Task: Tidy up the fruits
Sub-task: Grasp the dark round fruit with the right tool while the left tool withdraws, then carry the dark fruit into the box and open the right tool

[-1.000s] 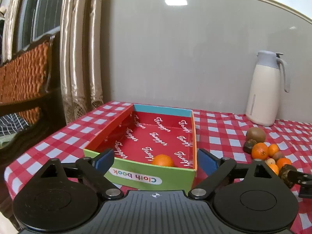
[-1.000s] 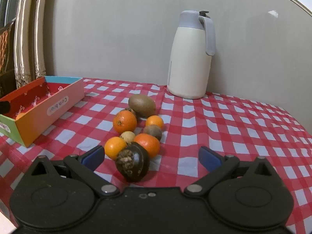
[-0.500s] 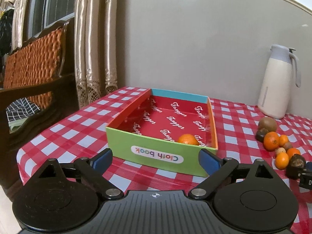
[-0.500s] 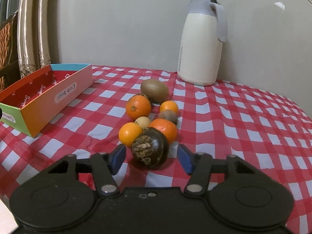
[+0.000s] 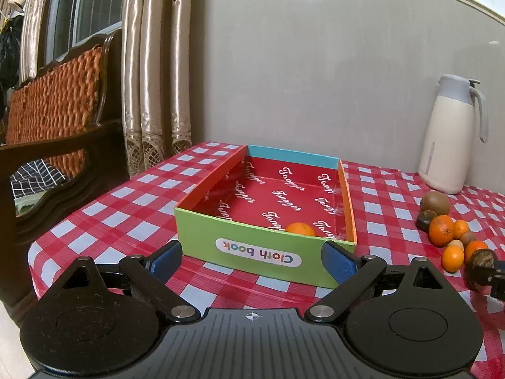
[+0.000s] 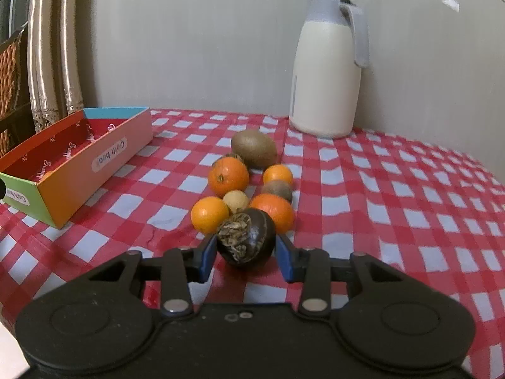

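Near the six o'clock edge of the right wrist view, the right gripper (image 6: 246, 251) has its blue pads against both flanks of a dark brown fruit (image 6: 247, 240) with a rough, crumbly patch on its face; the jaws have just been closing onto it and now pinch it, though it seems to rest on the checked tablecloth (image 6: 394, 208) with no lift begun. At twelve o'clock from that fruit sits the remaining pile: three oranges (image 6: 228, 175), a smaller orange one, a pale little round fruit (image 6: 236, 200), a brownish one, a kiwi (image 6: 254, 148) and another dark fruit half hidden behind the biggest orange. At ten o'clock lies the coloured cardboard box (image 6: 94, 164), well apart from the pile.

The left gripper (image 5: 252, 260) hangs wide open and empty just in front of the box's green wall (image 5: 202, 233). Inside, a single orange (image 5: 300, 230) lies in the near right corner.

By my reckoning the sorting is barely started: one fruit boxed, one in the grip, about eight waiting.

Compared with a second ago, the right jaws stood wide with the dark fruit loose between them; the pile and the boxed orange have not shifted. The left camera now shows the box from farther back.
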